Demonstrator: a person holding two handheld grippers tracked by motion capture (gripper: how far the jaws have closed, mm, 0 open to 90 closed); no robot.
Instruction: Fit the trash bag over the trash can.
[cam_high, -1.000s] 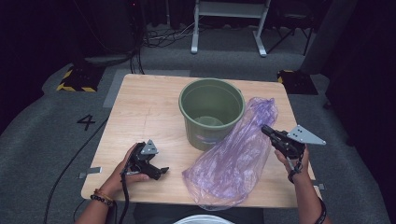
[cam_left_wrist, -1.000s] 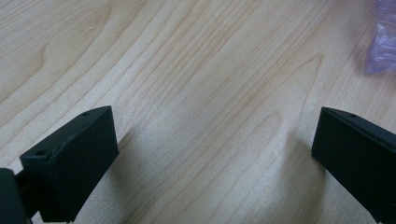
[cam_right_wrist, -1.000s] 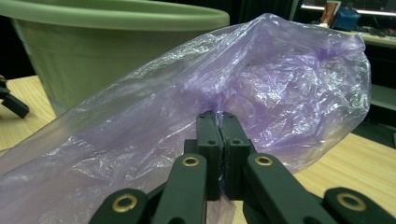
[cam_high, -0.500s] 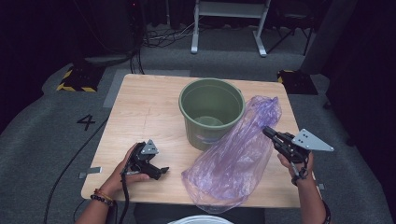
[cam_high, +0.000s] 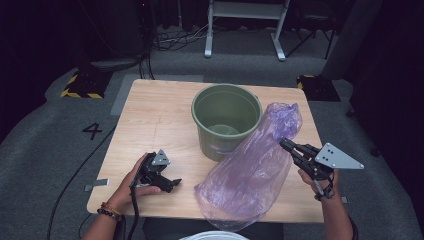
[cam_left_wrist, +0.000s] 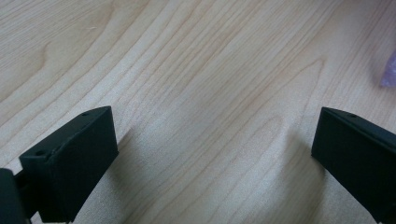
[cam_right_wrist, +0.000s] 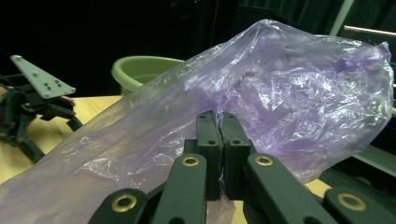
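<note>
Left gripper (cam_high: 172, 184): one, resting low on the table (cam_high: 150, 115) near the front-left edge, held by the left hand (cam_high: 135, 175), jaws spread wide with bare wood grain between them in the left gripper view, grasping nothing. Well apart from the work, with open wood between it and the bag's near end.

Centre: one green bucket (cam_high: 227, 120), upright, mouth open, standing toward the far side of the table. One purple plastic bag (cam_high: 250, 170), translucent and crumpled, long axis running diagonally from the table's front edge up and rightward to a bunched tip beside the bucket's right rim; lower part lying on the wood, upper part lifted and leaning against the bucket wall.

Right gripper (cam_high: 284, 145): one, held by the right hand (cam_high: 320, 175), jaws clenched on a fold of the bag's right flank, pressed together with film pinched between them in the right gripper view. Bag lying left of and ahead of this gripper, bucket mouth farther left and beyond. Nearer hand for the bag: the right, already gripping; likely next, carrying the pinched edge up and leftward over the bucket's rim, with the left free to catch the slack lower end.
</note>
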